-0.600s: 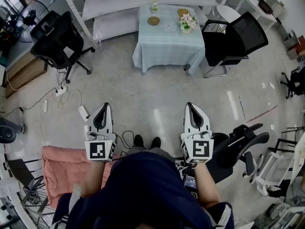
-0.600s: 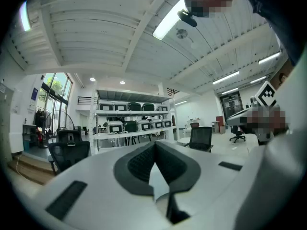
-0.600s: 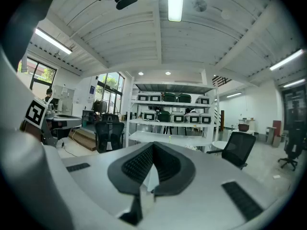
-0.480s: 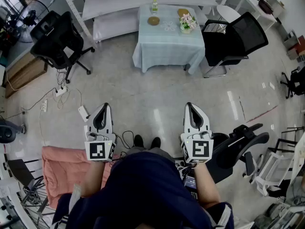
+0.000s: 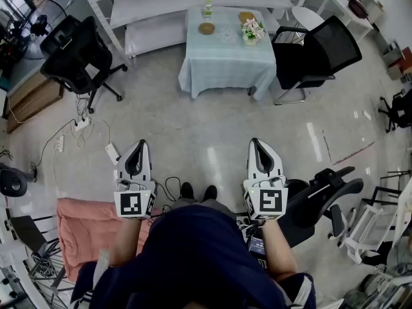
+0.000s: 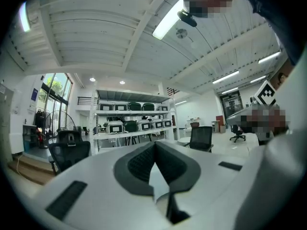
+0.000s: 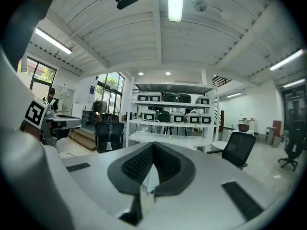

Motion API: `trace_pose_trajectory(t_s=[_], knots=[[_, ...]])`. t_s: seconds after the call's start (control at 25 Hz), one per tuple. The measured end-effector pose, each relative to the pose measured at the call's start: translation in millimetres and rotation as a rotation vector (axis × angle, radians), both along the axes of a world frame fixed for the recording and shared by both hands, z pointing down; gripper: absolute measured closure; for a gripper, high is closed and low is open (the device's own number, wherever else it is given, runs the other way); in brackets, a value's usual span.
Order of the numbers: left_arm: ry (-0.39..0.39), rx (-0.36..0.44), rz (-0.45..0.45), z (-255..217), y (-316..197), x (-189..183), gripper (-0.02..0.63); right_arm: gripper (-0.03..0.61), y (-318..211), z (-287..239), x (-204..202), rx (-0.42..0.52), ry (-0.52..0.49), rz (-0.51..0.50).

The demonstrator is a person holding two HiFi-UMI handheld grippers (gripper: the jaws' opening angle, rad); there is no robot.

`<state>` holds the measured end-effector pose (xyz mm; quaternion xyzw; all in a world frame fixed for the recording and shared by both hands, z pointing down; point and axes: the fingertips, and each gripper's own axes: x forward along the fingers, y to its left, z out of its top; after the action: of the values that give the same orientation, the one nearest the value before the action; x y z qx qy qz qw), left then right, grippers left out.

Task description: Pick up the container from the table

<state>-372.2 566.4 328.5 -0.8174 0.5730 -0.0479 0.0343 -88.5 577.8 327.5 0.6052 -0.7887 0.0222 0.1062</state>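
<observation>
Change: almost none since earlier frames, both tools stay in place. Left tool and right tool: jaws together, empty. Container, probably tan round item, sits on worktop far ahead. Approach not begun.

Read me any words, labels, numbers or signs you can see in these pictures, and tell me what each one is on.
No text can be read.
Cube on the left gripper: a square black-and-white marker, no letters.
Cube on the right gripper: the same.
Bottle label, on the table: too small.
Blue wall sign: too small.
</observation>
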Motion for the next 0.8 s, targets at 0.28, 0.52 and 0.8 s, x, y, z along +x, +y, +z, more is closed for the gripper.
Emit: trace_pose_trajectory(t_s=[0.28,0.52,0.8], knots=[[-0.004,-0.003,-0.002,1.1,-0.2,-1.6,0.609,0.578,-0.9,-4.3,-0.1,0.031,0.004,0.003],[-0.005,-0.005,-0.002,2.3,-0.4,-2.0,0.609,0.575,-2.3,-5.1,-0.8,0.043,0.004,0.005],[-0.006,-0.013,-0.004,3.8,-0.6,-3.8,0.609,0.495,-5.4,-11.8,-2.4,0.068,0.001,-0.02]])
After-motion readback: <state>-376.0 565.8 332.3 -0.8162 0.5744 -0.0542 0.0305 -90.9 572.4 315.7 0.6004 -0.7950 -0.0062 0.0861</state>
